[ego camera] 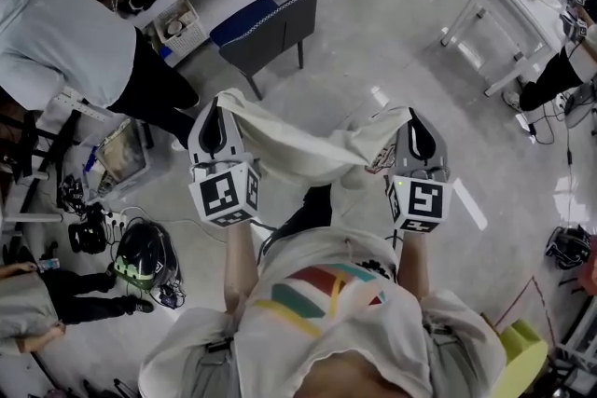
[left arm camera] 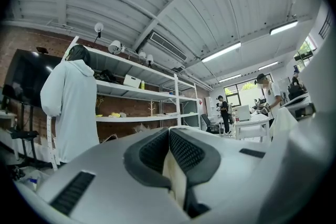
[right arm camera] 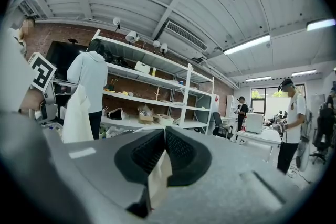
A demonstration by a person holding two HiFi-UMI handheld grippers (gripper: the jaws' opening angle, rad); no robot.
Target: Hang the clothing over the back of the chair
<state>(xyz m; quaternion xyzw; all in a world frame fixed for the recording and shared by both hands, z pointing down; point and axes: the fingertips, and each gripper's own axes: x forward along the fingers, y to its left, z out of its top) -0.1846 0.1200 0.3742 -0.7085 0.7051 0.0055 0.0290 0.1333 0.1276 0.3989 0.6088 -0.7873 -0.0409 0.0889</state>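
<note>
Clothing [ego camera: 298, 149] of white cloth hangs stretched between both grippers: the left gripper [ego camera: 217, 112] has its jaws pressed on one edge, the right gripper [ego camera: 416, 121] pinches the other edge. Ahead of the left gripper, well apart, stands the dark chair [ego camera: 270, 25].

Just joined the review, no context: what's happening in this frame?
A person holds a white garment up in the air: the left hand-held gripper and the right hand-held gripper are each shut on an edge, and the cloth sags between them. The chair stands ahead, apart from it, with nothing over its back yet.
</note>
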